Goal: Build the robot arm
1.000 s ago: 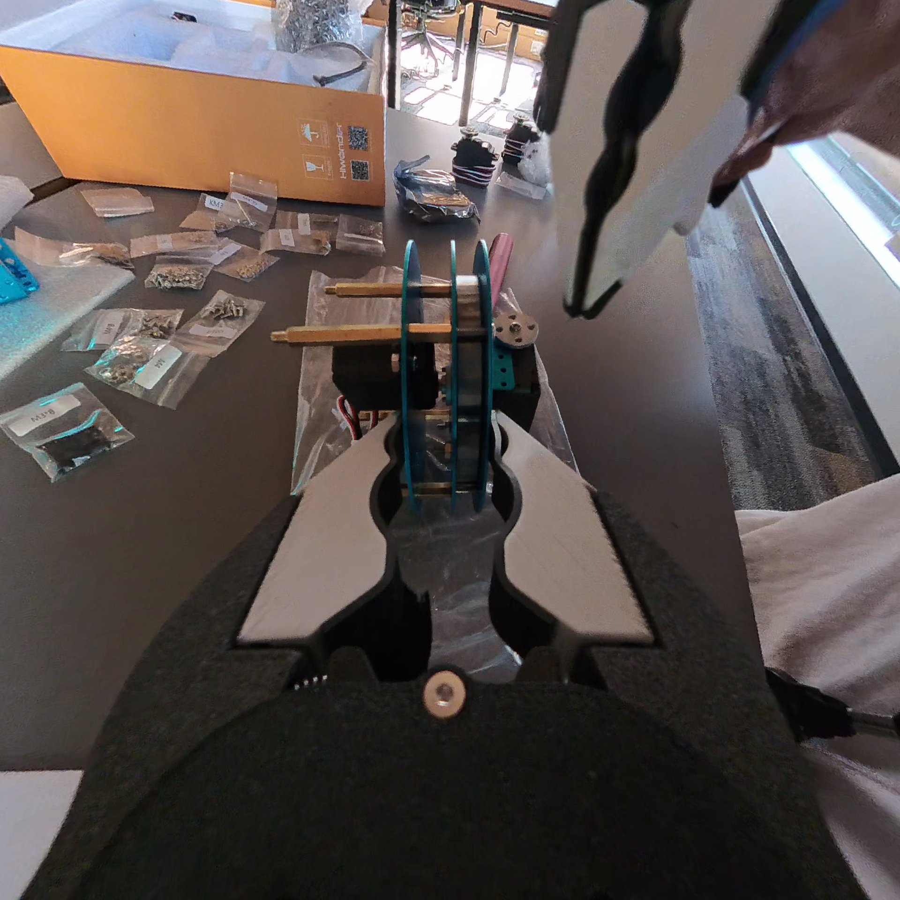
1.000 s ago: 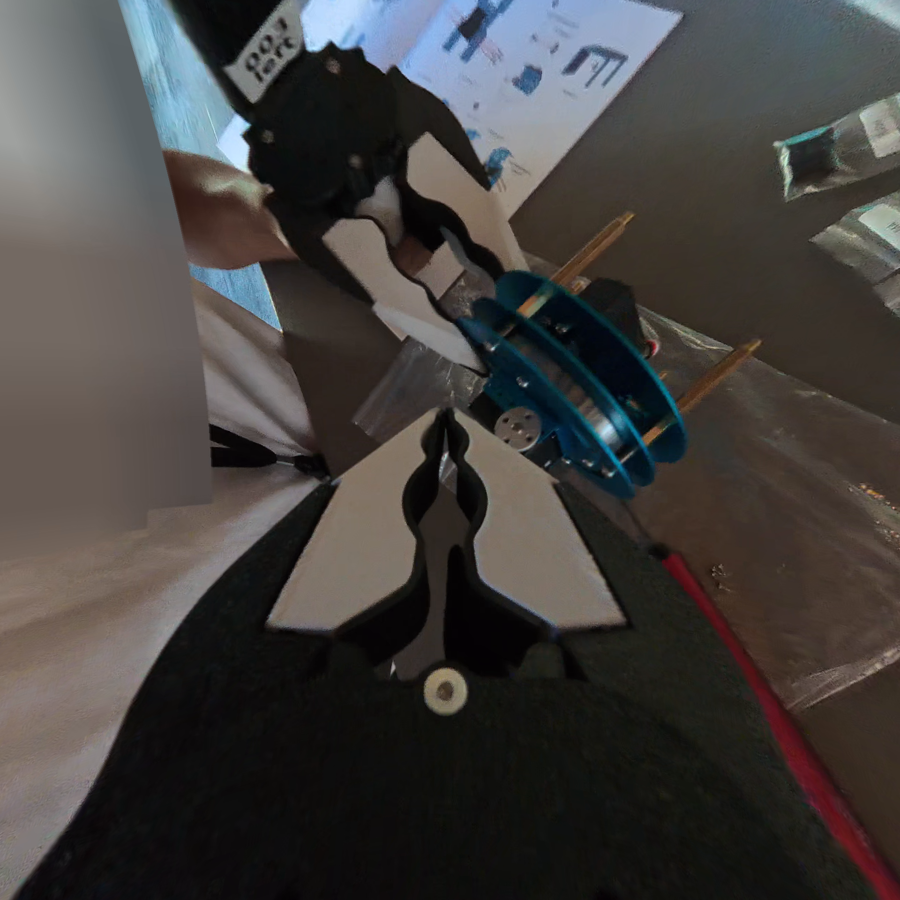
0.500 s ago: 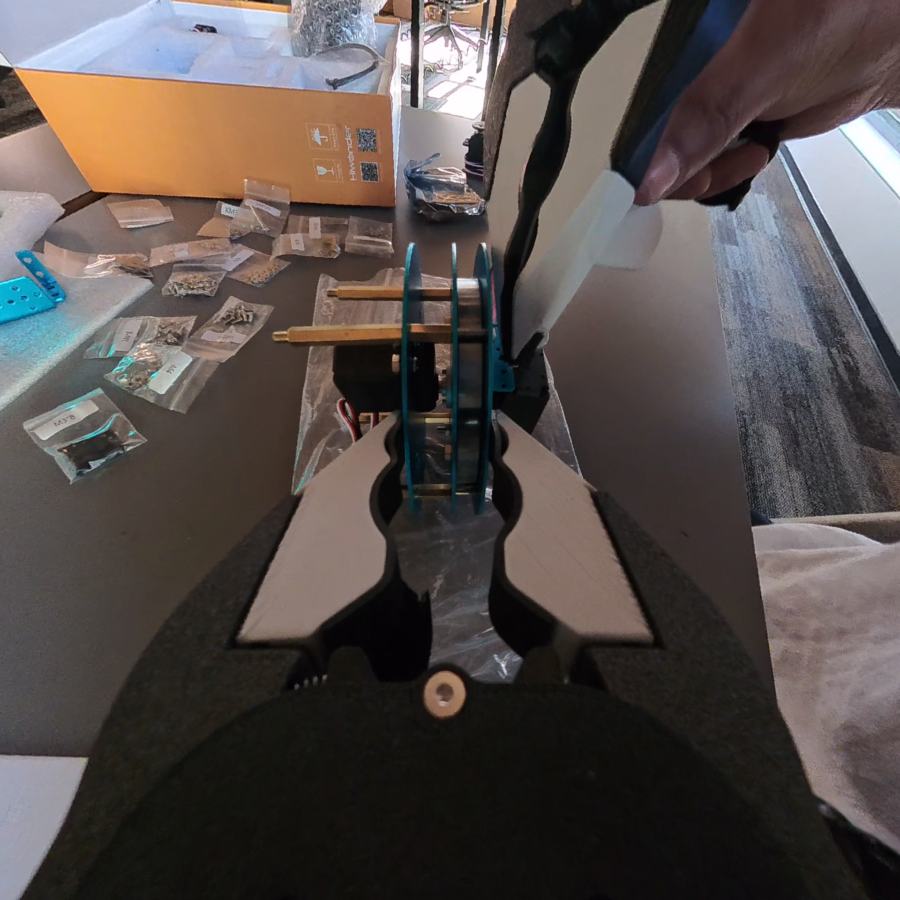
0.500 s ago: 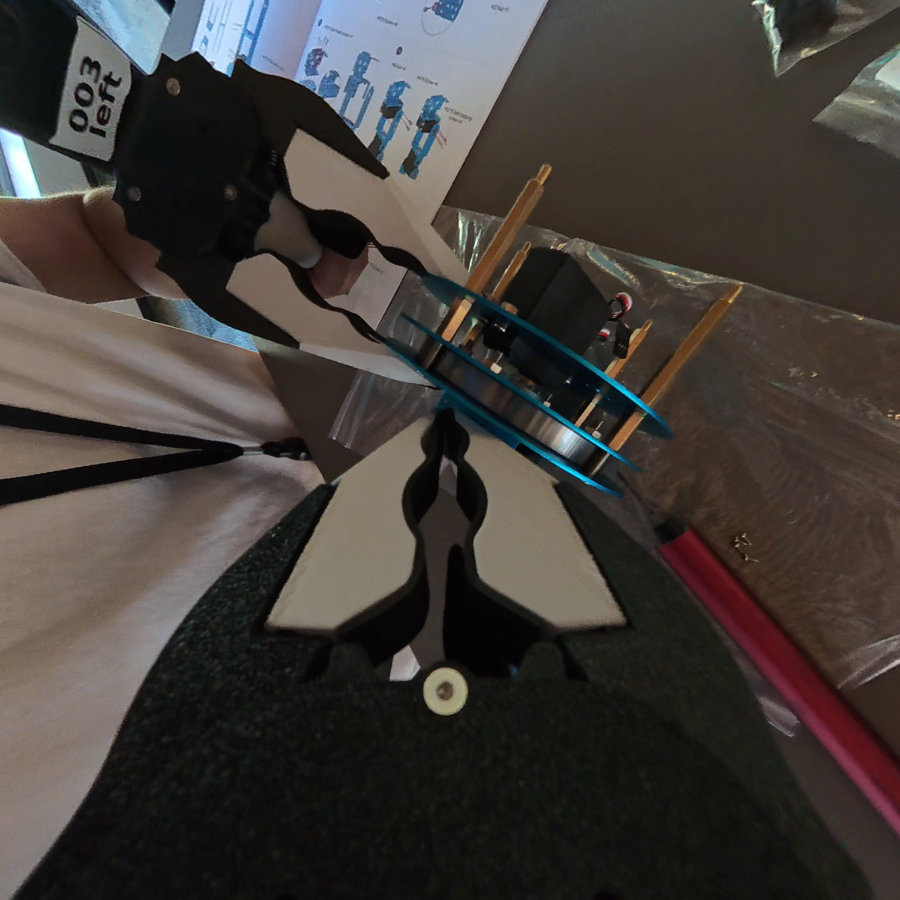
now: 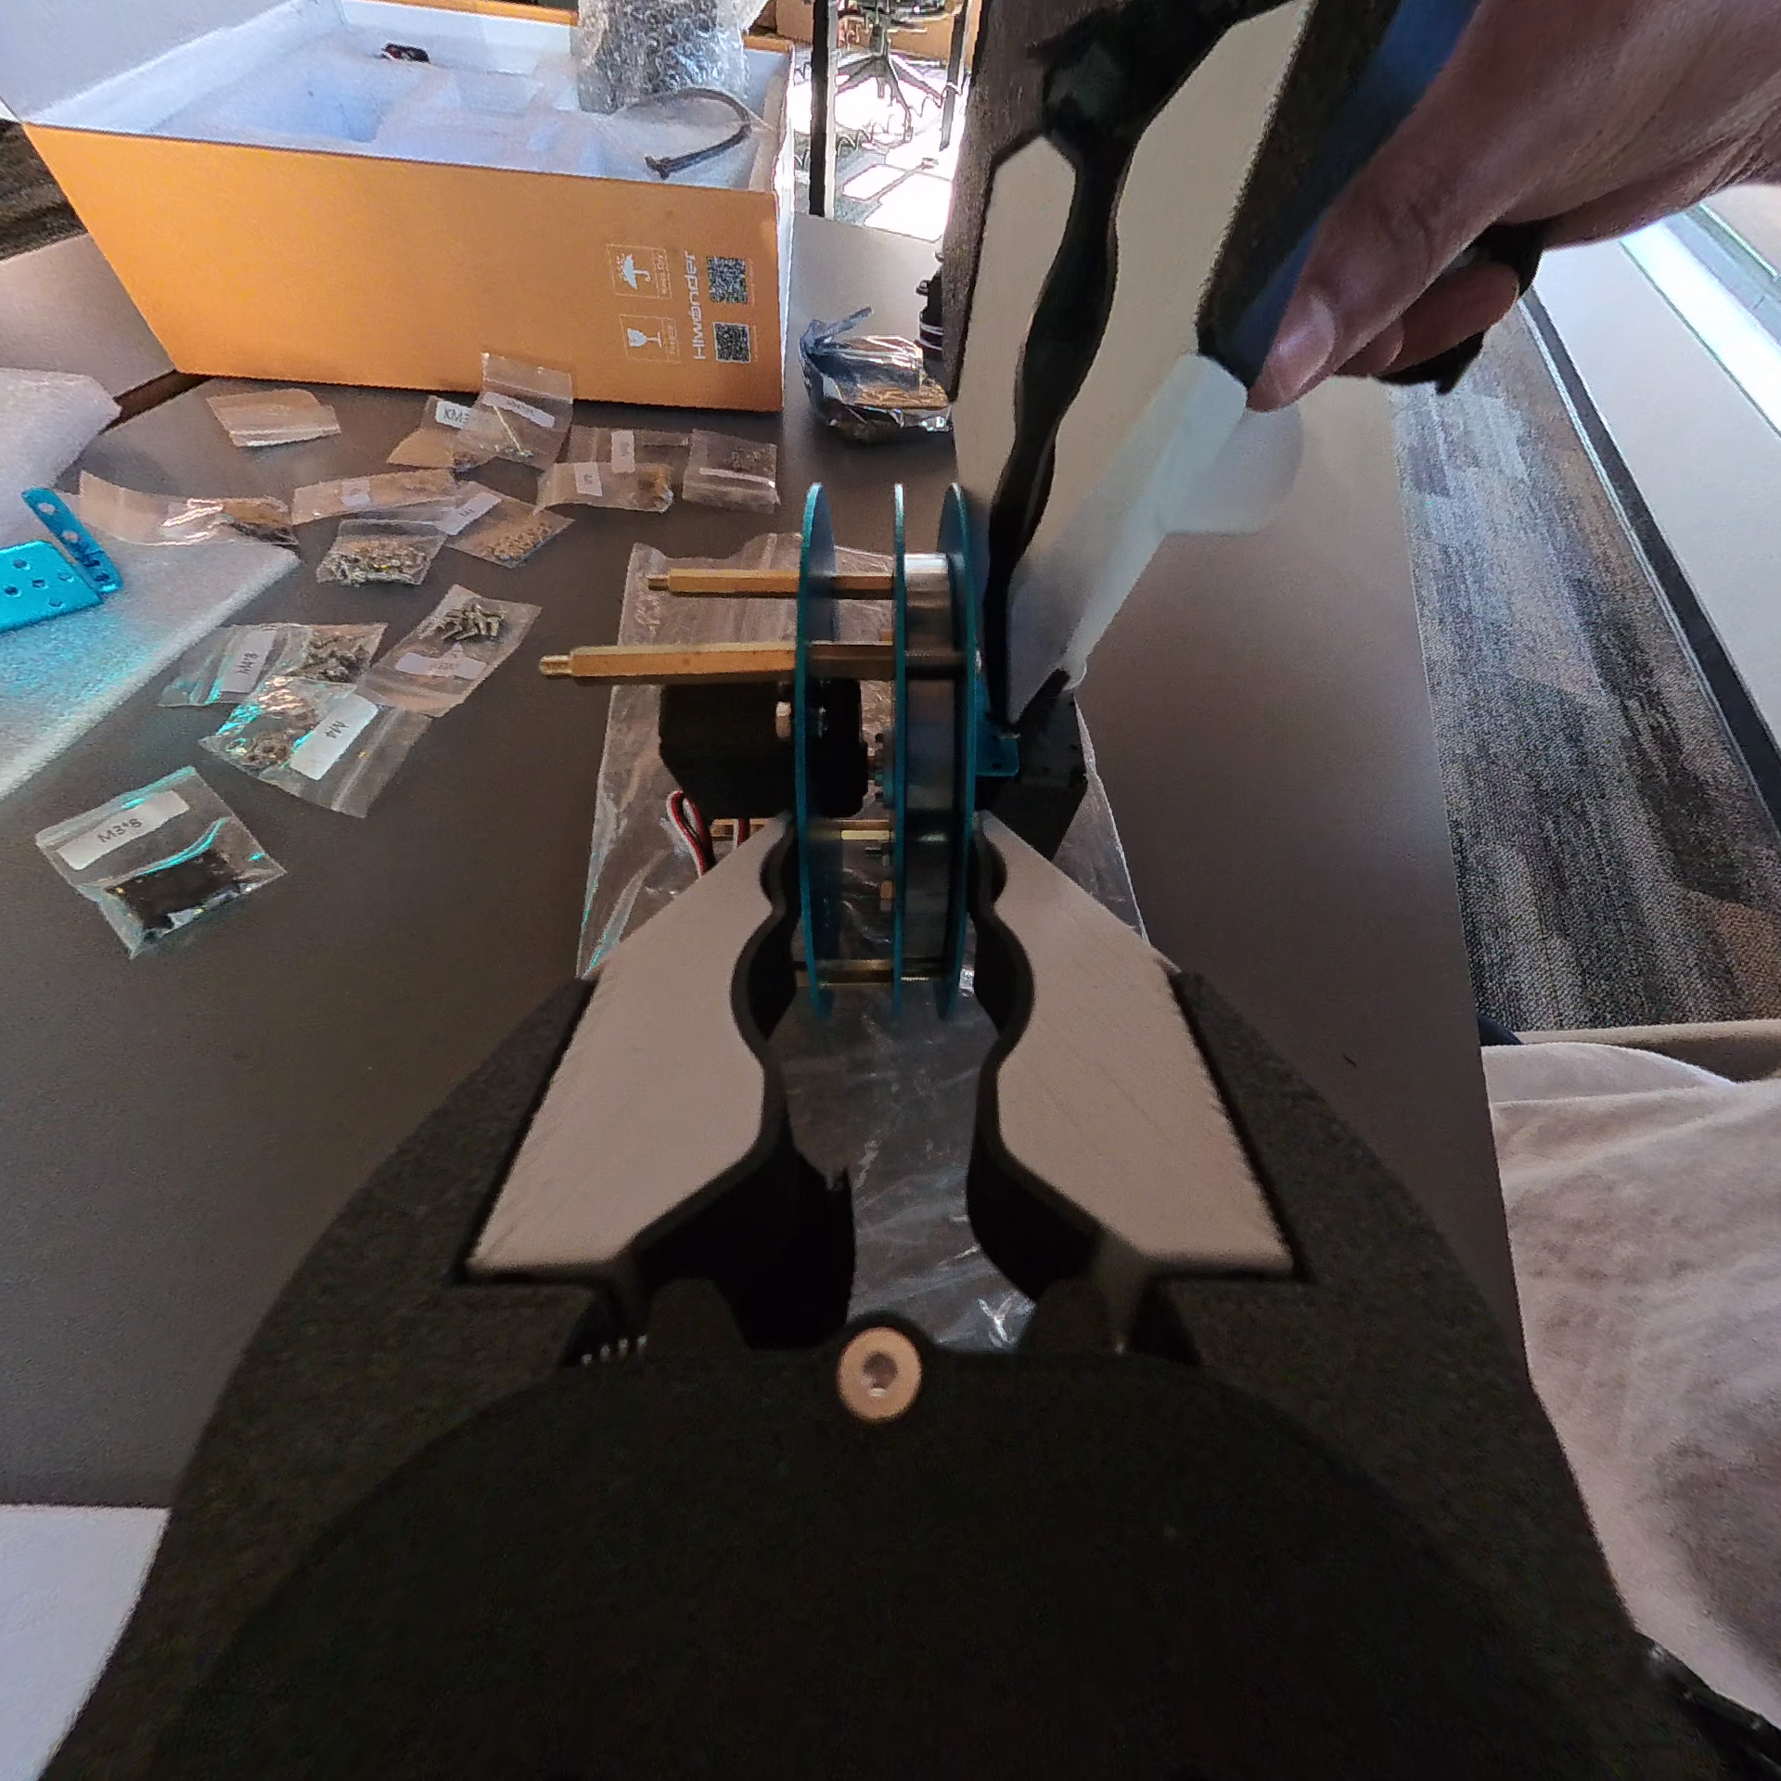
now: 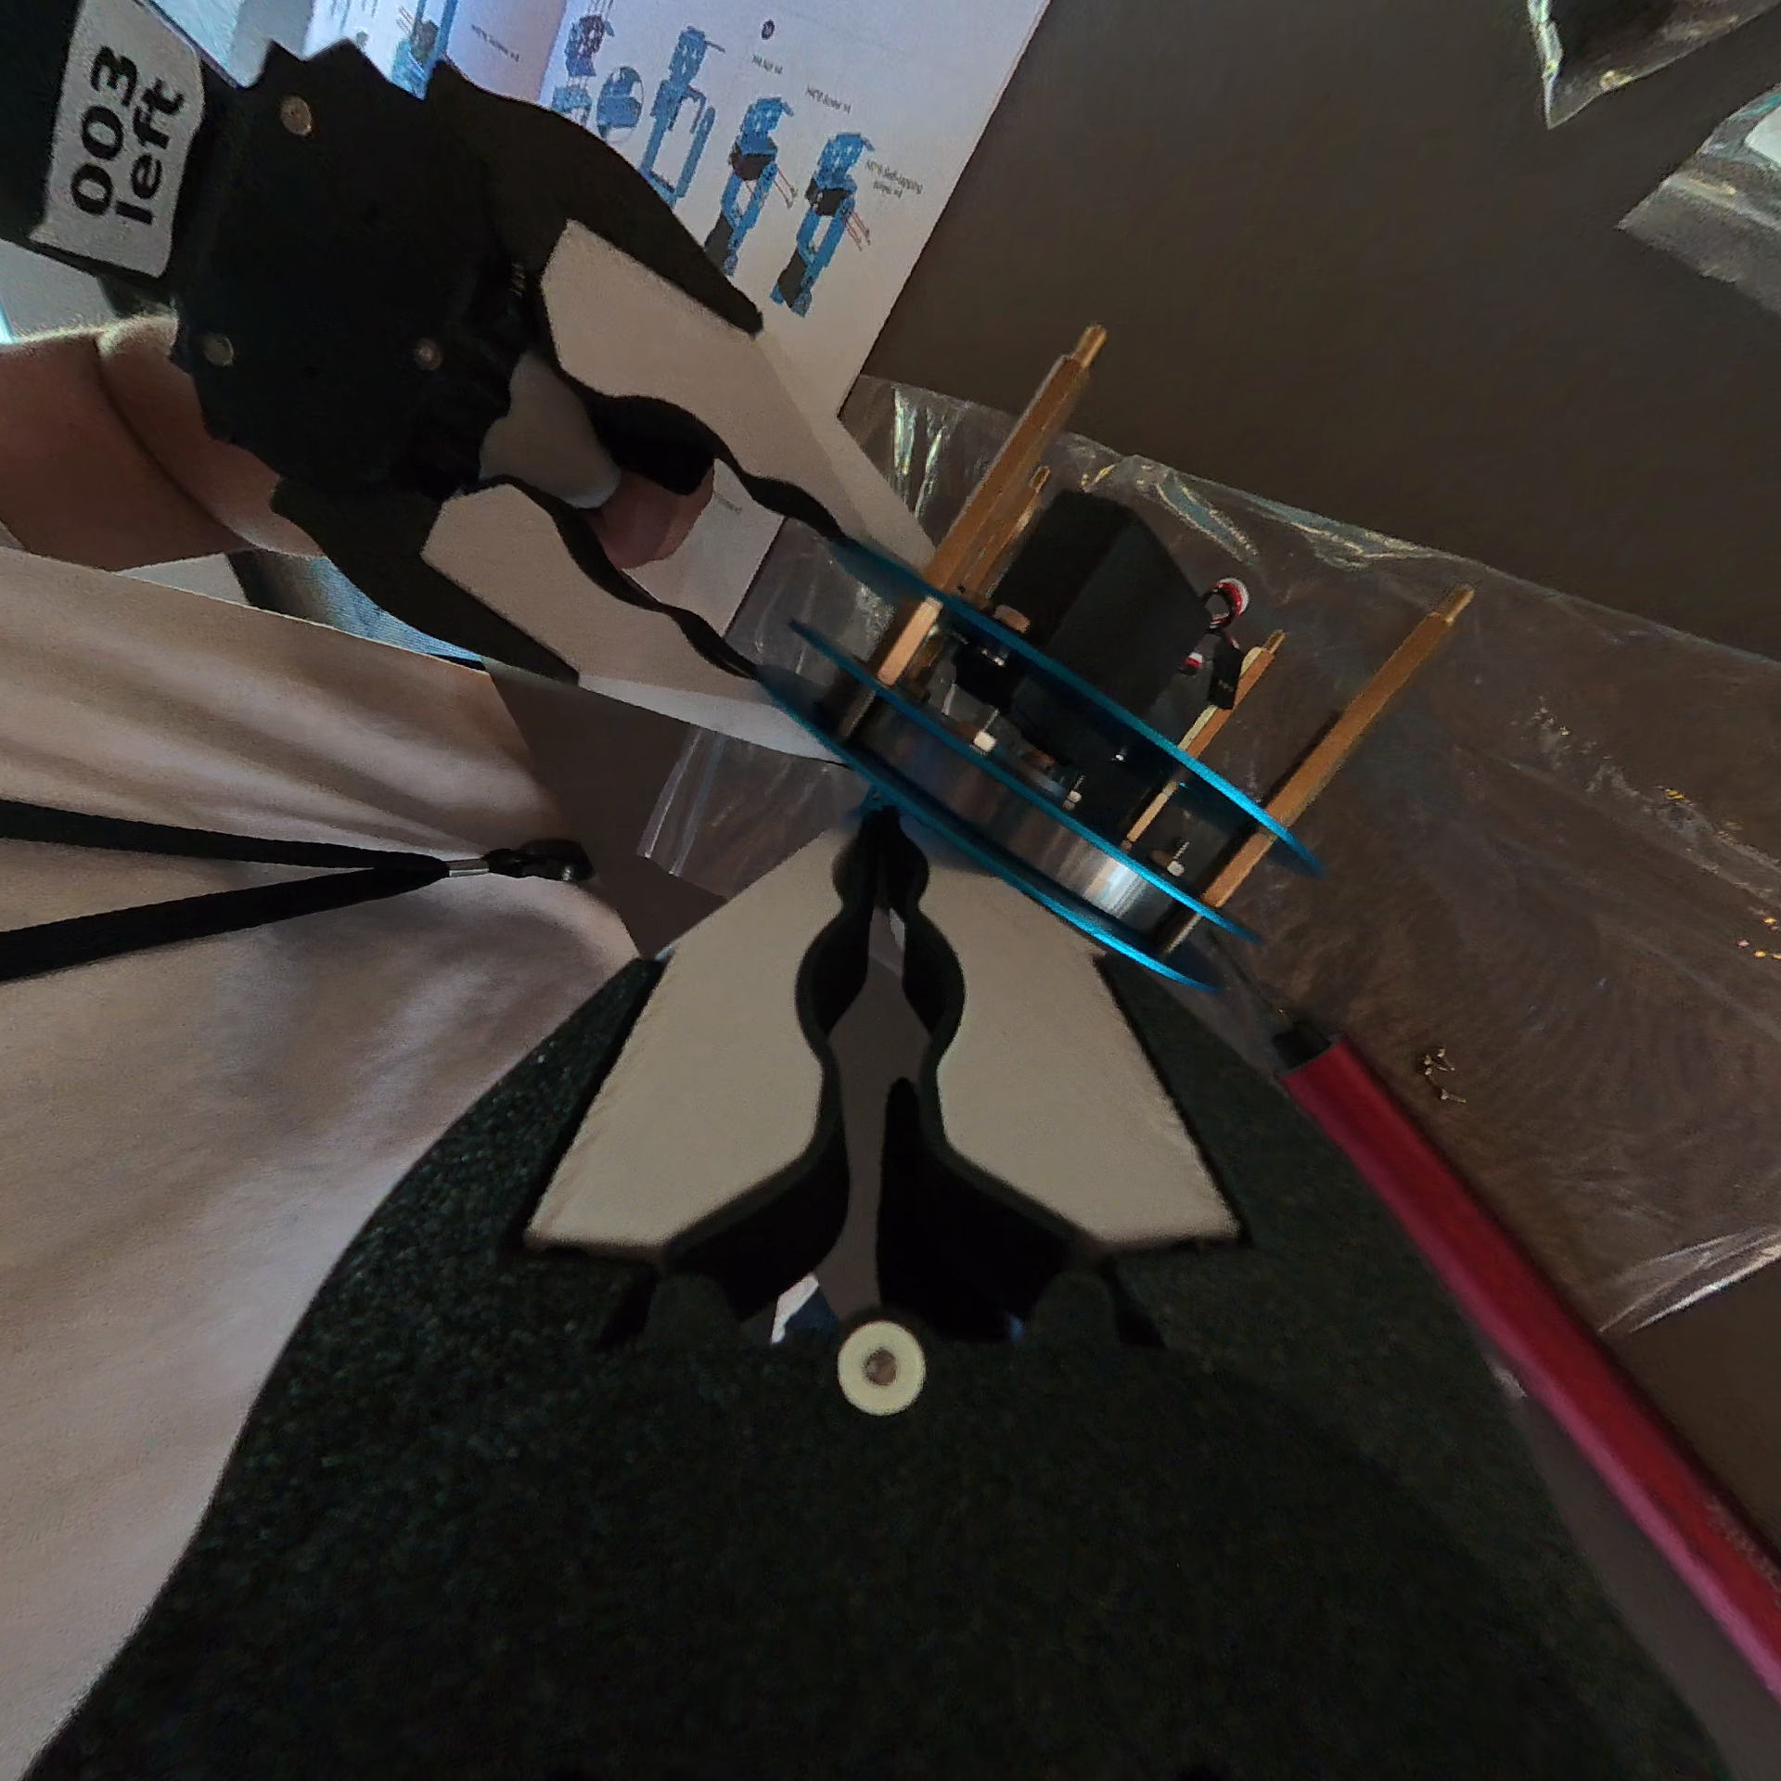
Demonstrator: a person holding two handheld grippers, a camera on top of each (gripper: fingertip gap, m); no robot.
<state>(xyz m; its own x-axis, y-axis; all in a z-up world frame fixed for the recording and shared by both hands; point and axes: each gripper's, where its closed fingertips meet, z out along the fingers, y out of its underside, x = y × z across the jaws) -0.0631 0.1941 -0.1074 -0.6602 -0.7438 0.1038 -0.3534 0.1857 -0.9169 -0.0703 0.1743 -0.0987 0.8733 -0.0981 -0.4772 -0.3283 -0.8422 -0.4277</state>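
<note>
A stack of three blue discs (image 5: 887,752) on brass standoffs (image 5: 675,663), with a black servo (image 5: 732,742), stands on edge over a clear plastic sheet. My left gripper (image 5: 882,848) is shut on the discs' near rims and holds the assembly. It also shows in the right wrist view (image 6: 761,665), gripping the discs (image 6: 1041,771) from the upper left. My right gripper (image 6: 882,829) is shut, its tips touching the outermost disc's edge. In the left wrist view it (image 5: 1007,708) comes down from the upper right onto the assembly's right face, by a small blue bracket (image 5: 1002,757).
An orange cardboard box (image 5: 414,251) stands at the back. Several small bags of screws (image 5: 318,732) lie left. A blue bracket (image 5: 48,569) rests on foam. A red tool handle (image 6: 1542,1301) and an instruction sheet (image 6: 752,164) lie by the assembly. The table edge and carpet (image 5: 1590,675) are right. Only a small space, under 4 cm, lies between the two pairs of fingers.
My right gripper came down from the air onto the right face of the disc assembly and has stayed there. My left gripper keeps its hold, unmoved.
</note>
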